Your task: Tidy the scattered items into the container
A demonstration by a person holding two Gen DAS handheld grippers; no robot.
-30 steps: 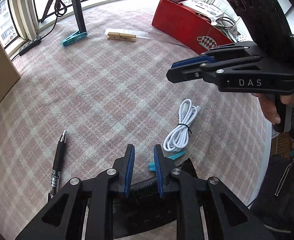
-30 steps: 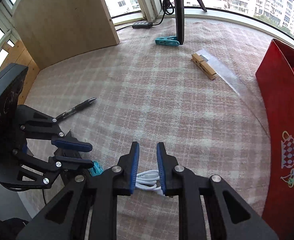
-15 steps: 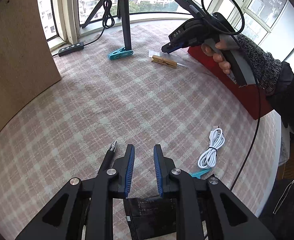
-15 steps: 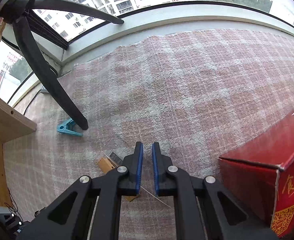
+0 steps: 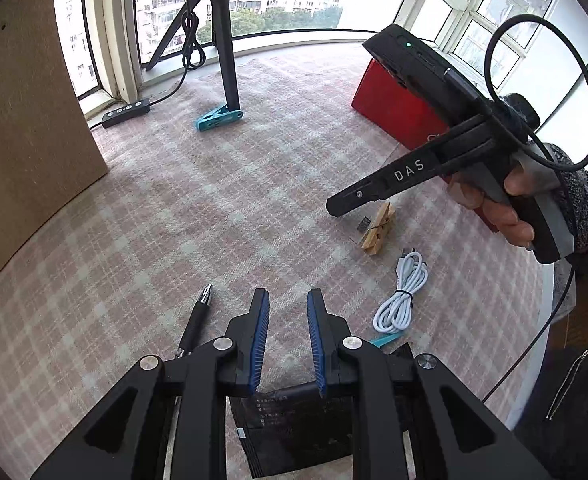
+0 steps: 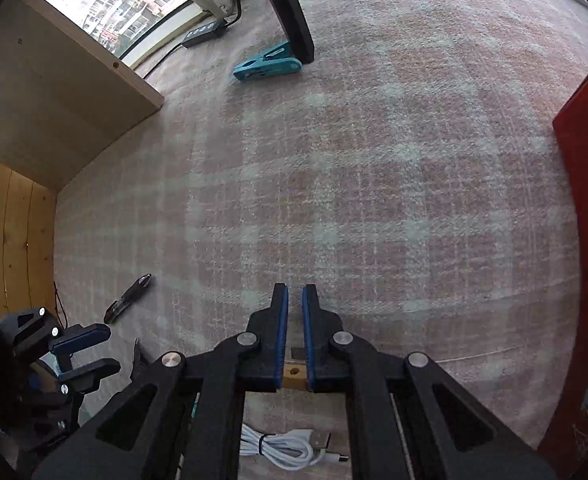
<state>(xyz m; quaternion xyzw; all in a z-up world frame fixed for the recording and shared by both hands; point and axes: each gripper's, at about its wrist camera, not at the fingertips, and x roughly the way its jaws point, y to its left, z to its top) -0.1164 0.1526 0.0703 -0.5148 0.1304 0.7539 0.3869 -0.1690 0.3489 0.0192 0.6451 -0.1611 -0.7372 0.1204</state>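
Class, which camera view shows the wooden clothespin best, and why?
The left wrist view: the whole clothespin lies in sight on the cloth. The right wrist view shows only a sliver of it between the right tool's blue pads.

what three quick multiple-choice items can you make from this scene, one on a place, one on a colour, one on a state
1. Where does the coiled white cable lie?
A. inside the red cardboard box
B. on the pink checked cloth, near the wooden clothespin
C. on the window sill

2. What colour is the plastic clip at the foot of the black tripod leg?
A. teal
B. yellow
C. white

3. What is between the pads of the right gripper?
A. the black pen
B. nothing
C. the wooden clothespin

Answers:
1 B: the cable rests on the pink checked cloth just below the wooden clothespin, outside the red cardboard box.
2 A: the clip is teal in both views.
3 C: pale wood with a round hole shows between the blue pads in the right wrist view, while the black pen lies by the left gripper.
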